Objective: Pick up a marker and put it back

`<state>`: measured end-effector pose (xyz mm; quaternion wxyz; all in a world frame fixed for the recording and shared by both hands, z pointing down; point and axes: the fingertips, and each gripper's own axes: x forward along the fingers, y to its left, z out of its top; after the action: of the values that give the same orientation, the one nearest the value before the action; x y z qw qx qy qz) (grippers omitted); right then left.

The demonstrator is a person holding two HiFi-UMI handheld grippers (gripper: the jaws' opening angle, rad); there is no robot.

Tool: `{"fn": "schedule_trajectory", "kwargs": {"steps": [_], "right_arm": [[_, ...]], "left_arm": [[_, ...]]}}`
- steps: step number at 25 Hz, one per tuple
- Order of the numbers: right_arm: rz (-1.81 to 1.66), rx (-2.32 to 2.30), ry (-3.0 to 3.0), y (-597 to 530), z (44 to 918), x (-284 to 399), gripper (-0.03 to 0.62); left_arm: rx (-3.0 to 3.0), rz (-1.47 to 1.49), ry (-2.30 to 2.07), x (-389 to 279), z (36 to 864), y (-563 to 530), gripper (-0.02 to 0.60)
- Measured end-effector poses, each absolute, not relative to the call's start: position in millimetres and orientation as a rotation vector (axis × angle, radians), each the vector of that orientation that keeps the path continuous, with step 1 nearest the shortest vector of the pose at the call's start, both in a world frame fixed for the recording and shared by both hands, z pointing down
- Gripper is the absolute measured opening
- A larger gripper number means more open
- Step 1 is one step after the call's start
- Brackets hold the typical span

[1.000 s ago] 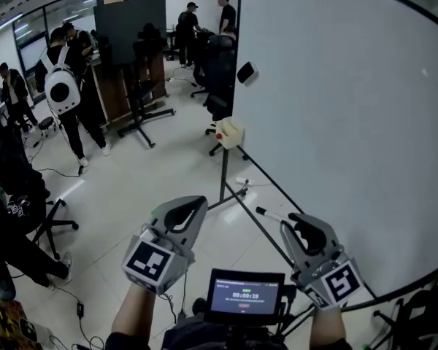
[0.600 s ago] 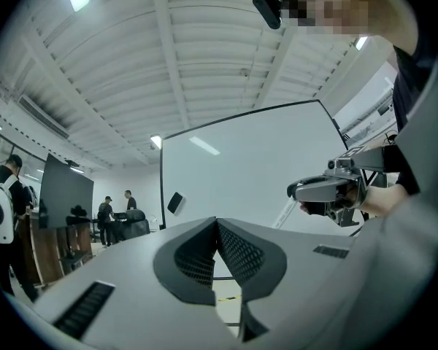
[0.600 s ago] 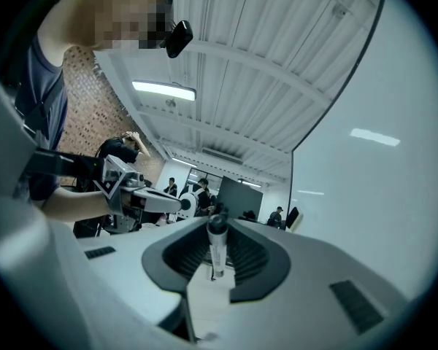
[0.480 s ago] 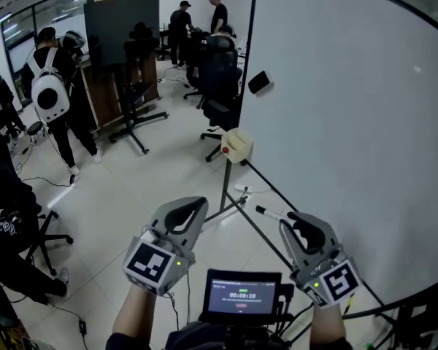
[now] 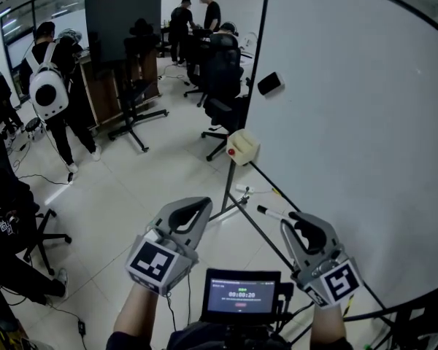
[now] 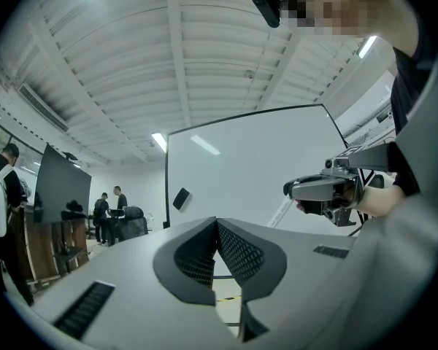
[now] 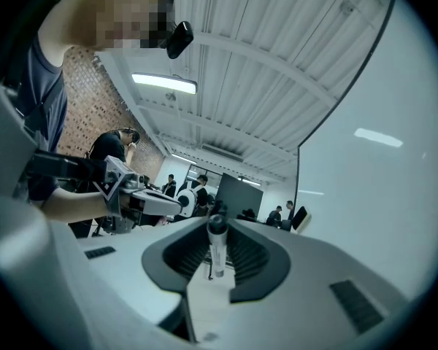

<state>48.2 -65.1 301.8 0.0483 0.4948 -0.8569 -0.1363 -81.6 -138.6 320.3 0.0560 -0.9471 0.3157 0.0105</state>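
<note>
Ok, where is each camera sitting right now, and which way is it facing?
Head view: on the person's head, looking down along the whiteboard; shows the left gripper and right gripper.
Left gripper view: on the left gripper, looking along its shut jaws toward the whiteboard.
Right gripper view: on the right gripper, looking along jaws shut on the marker, into the room.
Shared: each gripper view shows the other gripper.

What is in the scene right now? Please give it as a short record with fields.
Right gripper: shut on the marker, which is held between its fingers
Left gripper: shut, holds nothing
Marker end: pokes out ahead of the right gripper
Whiteboard: on the person's right, blank near the grippers
On the board: one dark block, high up near its left edge
</note>
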Motion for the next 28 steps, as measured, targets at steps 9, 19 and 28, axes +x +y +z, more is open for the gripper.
{"fn": "schedule_trajectory", "kwargs": {"steps": [9,19,28], "right_arm": [[-0.353,1.492,-2.669,-123,314,62,0.089],[-0.278,1.487,-2.714,-217,327,115,0.089],[-0.243,1.389,-2.784,-289,336,148,0.089]], "left_arm": [[-2.838,-0.028,1.037,-78,320,-187,-0.003],[-2.847,-0.128,1.071,-22,331,-275,-0.003],[-2.789,-0.206,1.169,13,334,-327,-0.003]]}}
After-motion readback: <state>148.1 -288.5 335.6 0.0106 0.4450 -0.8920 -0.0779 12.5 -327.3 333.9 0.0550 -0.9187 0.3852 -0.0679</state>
